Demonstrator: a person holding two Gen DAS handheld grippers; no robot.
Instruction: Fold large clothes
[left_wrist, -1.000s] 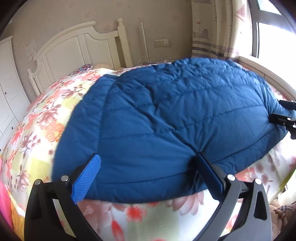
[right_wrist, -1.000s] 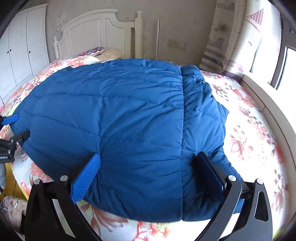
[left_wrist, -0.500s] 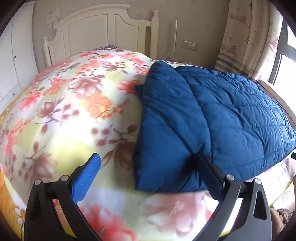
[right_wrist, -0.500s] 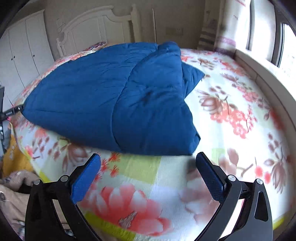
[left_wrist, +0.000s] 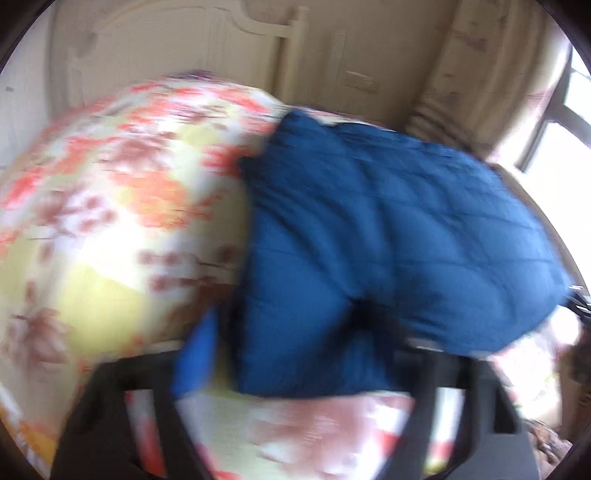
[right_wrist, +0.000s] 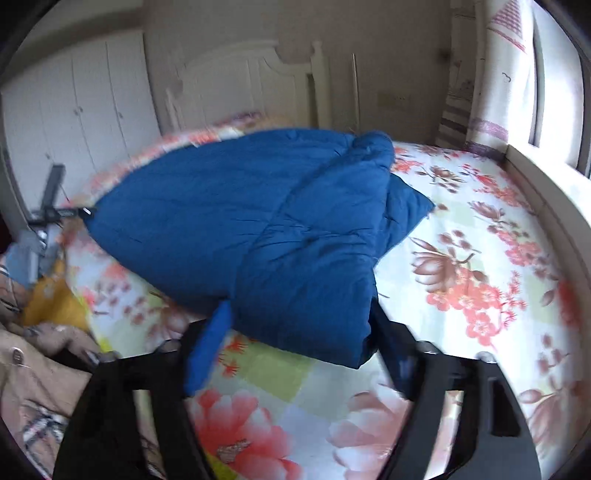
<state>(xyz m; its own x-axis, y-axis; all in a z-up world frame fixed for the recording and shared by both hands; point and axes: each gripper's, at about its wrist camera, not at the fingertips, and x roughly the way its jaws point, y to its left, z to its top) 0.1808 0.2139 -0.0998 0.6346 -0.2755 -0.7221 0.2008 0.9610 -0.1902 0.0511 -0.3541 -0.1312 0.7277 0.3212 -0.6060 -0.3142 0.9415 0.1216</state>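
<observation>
At the left of the left wrist view, floral bedcover (left_wrist: 110, 206) only, badly blurred; to its right, one blue padded coat (left_wrist: 388, 229) lying across centre and right of frame, already doubled into a thick pad. At lower centre, left gripper (left_wrist: 282, 343) with fingers set close on either side of the coat's near corner, padding bunched against the dark finger; too smeared to say whether pinched firm. In the right wrist view, from the left: white wardrobe (right_wrist: 74, 110) at upper left, a beige garment (right_wrist: 37, 369) at lower left, then the other gripper touching the coat's far-left corner at mid-left. At centre, the same coat, a loose flap poking out at its right. At lower centre, right gripper (right_wrist: 301, 347) straddling the near folded corner, fingers against both sides, grip not certain. Further right, bare bedcover up to curtain (right_wrist: 506, 74) and window. Judged as mid-fold, both near corners being taken up. Next, probably: secure both pinches evenly, lift together, carry the edge over toward the headboard (right_wrist: 258, 85), keeping the bulky layers from sliding apart. Count: one coat, two grippers, one bed.
</observation>
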